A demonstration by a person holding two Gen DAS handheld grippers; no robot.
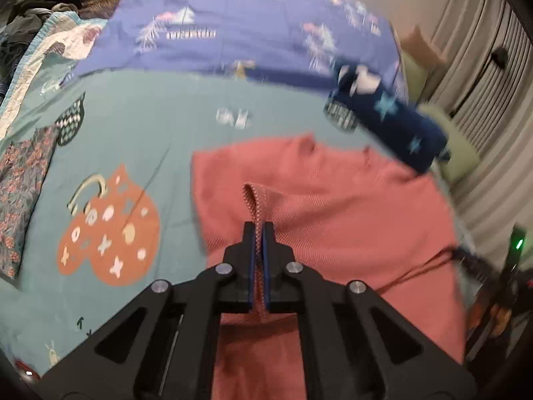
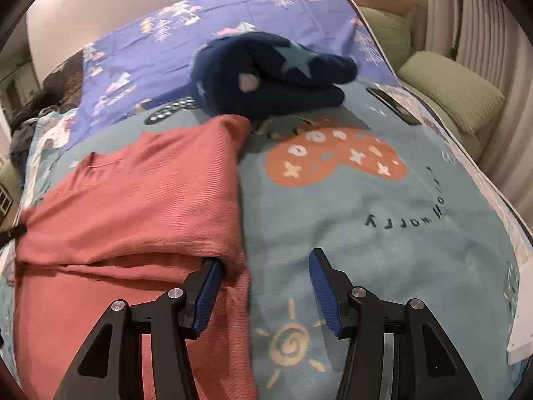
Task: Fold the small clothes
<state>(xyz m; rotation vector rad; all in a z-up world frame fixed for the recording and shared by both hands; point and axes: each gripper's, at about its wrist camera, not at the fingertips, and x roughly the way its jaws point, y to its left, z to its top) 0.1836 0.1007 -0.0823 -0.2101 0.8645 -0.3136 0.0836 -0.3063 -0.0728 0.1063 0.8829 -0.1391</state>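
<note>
A salmon-pink knit garment point(image 1: 333, 206) lies partly folded on a teal printed blanket point(image 1: 140, 140). My left gripper point(image 1: 259, 230) is shut on a pinched fold of the pink garment, which sticks up between the fingers. In the right wrist view the same pink garment point(image 2: 140, 193) lies at left, with its upper layer folded over. My right gripper point(image 2: 265, 266) is open; its left finger point(image 2: 206, 286) touches the garment's right edge under the fold, and its right finger point(image 2: 321, 283) is over the bare blanket point(image 2: 383, 253).
A dark blue star-print garment point(image 2: 266, 73) lies bunched beyond the pink one, also in the left wrist view point(image 1: 386, 113). A purple sheet point(image 1: 233, 26) covers the far bed. A floral cloth point(image 1: 23, 186) lies at left. Green cushions point(image 2: 449, 90) sit at right.
</note>
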